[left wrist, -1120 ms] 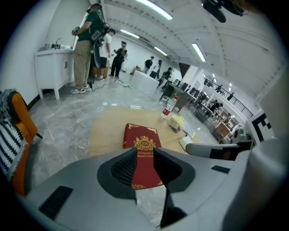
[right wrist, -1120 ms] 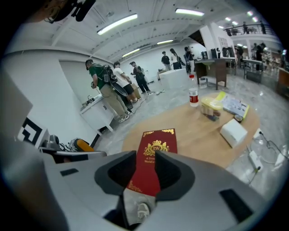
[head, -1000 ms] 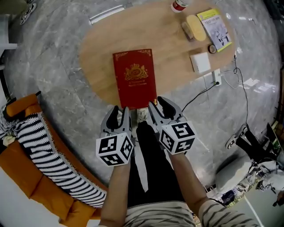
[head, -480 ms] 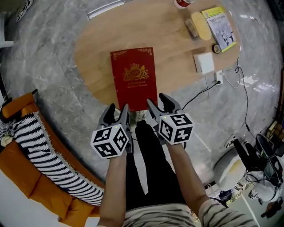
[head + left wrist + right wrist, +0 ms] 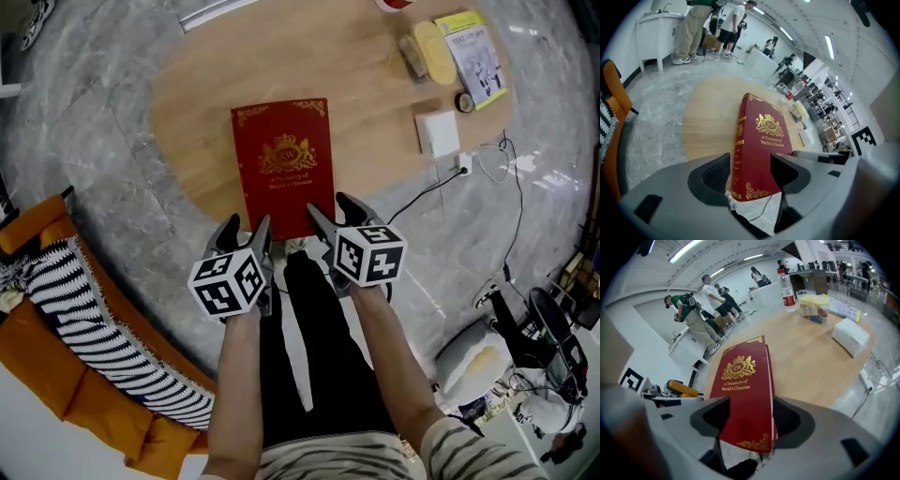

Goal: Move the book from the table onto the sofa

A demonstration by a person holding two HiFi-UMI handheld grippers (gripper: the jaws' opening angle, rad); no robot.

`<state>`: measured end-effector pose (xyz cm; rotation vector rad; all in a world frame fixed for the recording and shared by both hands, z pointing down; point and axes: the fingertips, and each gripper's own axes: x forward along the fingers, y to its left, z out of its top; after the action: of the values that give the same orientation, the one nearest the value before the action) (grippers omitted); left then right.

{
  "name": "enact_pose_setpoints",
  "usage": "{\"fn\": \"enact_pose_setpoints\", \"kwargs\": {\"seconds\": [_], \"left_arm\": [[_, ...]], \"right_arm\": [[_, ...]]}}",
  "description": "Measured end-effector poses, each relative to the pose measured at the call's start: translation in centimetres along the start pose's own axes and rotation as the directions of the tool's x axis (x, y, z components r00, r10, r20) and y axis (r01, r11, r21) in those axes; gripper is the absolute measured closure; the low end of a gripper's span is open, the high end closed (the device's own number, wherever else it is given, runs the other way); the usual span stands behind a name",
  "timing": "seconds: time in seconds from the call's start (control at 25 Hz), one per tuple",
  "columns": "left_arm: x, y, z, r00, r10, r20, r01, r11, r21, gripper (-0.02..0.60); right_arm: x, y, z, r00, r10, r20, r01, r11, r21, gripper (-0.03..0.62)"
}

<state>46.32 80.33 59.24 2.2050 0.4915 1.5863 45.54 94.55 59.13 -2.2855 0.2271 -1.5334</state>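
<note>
Both forearms extend forward side by side, left gripper (image 5: 247, 225) and right gripper (image 5: 330, 208) angled down. Their jaws have just been opening and stand spread. Between each pair shows the near edge of the book (image 5: 284, 166), unpinched, flat on the table (image 5: 366, 103).

2 grippers (image 5: 247, 225) (image 5: 330, 208), 1 red book (image 5: 281, 164), 1 booklet (image 5: 478, 61) (yellow-edged), 1 white box (image 5: 438, 133), 1 table (image 5: 375, 103).

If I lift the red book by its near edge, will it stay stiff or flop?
The red book looks hardbound and thick, so probably stiff and fairly heavy. Gripped at the near edge, which seems to overhang the table, its far end would likely droop and the cover could swing open.
</note>
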Motion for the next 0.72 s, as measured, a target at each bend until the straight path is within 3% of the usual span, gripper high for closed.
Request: {"fn": "enact_pose_setpoints", "kwargs": {"seconds": [0.4, 0.72], "left_arm": [[2.7, 1.1, -0.5, 0.993, -0.059, -0.103, 0.058, 0.998, -0.014, 0.321], [3.7, 1.2, -0.8, 0.981, -0.114, -0.156, 0.110, 0.993, -0.034, 0.321]], "right_arm": [[2.3, -1.4, -0.4, 0.998, 0.004, -0.066, -0.001, 0.999, 0.035, 0.303], [3.2, -1.3, -0.8, 0.993, 0.052, -0.103, -0.046, 0.997, 0.059, 0.303]]}}
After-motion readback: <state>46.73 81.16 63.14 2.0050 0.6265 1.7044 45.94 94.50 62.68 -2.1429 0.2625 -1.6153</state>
